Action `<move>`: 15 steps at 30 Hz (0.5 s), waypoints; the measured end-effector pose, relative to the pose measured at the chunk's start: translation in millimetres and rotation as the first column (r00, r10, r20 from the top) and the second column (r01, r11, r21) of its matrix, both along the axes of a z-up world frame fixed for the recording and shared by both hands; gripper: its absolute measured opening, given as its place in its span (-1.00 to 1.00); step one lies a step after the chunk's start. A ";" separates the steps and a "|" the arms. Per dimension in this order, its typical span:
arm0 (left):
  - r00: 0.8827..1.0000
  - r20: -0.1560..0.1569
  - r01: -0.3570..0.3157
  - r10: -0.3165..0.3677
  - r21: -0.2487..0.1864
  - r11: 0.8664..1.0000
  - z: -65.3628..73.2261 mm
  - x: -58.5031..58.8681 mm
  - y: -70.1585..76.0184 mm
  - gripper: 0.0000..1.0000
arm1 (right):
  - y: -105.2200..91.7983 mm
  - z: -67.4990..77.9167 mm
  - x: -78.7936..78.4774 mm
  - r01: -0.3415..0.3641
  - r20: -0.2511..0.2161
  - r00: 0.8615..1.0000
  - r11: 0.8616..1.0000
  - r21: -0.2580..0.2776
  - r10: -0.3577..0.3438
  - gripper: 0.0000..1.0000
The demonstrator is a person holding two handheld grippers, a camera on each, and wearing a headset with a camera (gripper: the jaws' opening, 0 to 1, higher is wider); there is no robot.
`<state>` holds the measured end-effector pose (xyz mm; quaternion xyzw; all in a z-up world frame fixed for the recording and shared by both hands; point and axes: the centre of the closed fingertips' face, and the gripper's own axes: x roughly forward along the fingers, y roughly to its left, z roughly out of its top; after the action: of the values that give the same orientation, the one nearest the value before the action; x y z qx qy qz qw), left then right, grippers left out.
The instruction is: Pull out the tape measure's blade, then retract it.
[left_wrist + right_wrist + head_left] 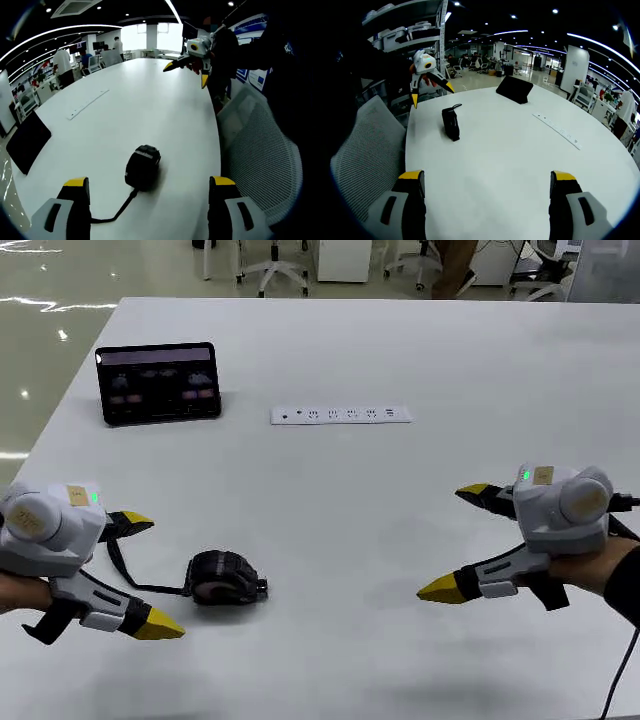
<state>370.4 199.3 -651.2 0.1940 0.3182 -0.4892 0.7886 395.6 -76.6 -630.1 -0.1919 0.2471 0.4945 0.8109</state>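
Black tape measure (225, 577) flat on the white bench (400, 360), near left, blade wound in, strap (130, 575) trailing left. Left tongs (150, 573) just left of it, spread wide, gripping nothing, with the case lying ahead between the jaws in the left gripper view. Right tongs (455, 540) well apart at near right, likewise wide open and empty.

Step in hand, by the look of it: reaching in for a first hold, nothing of the pull yet done. Best done by closing the left tongs squarely across the case's flat sides, clear of the strap, to pin it against the bench. Then bring the right tongs across to pinch the hook at the blade's mouth, seemingly on the case's right side, though too small to be sure. Pull slow, straight and level; ease the blade back in rather than letting go, to avoid a whip.

Farther off: tablet (158, 382) propped at far left, power strip (340, 415) mid-bench. Bins (395, 34) on a shelf (415, 20) beyond the bench, contents too small to tell.
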 end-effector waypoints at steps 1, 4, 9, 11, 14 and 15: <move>1.000 -0.006 0.014 -0.014 0.006 1.000 -0.1 1.5 -2.2 0.88 | 5.1 -1.0 0.2 -0.017 0.008 1.000 1.000 -0.002 0.017 1.00; 0.998 -0.018 0.055 -0.054 0.050 0.997 -4.7 3.5 -5.3 0.82 | 15.7 -7.0 2.5 -0.030 -0.002 1.000 1.000 0.004 0.030 1.00; 0.982 -0.036 0.189 -0.185 0.188 0.964 -21.3 -1.0 -8.6 0.76 | 35.1 -19.4 6.8 -0.067 -0.005 0.998 0.998 -0.009 0.067 1.00; 0.980 -0.038 0.200 -0.196 0.176 0.964 -21.6 1.2 -15.6 0.73 | 43.9 -22.7 6.7 -0.088 -0.015 0.996 0.996 -0.009 0.088 1.00; 0.978 -0.048 0.210 -0.205 0.173 0.962 -20.2 6.6 -21.6 0.71 | 53.6 -27.5 7.5 -0.120 -0.015 0.993 0.993 -0.023 0.119 1.00; 0.975 -0.046 0.220 -0.215 0.172 0.960 -20.0 8.2 -23.8 0.71 | 56.5 -28.1 7.8 -0.125 -0.016 0.992 0.992 -0.023 0.125 1.00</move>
<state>378.6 175.4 -671.2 0.2899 0.3476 -0.5454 0.7054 403.4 -20.1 -658.3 -0.2130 0.2461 0.5427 0.7743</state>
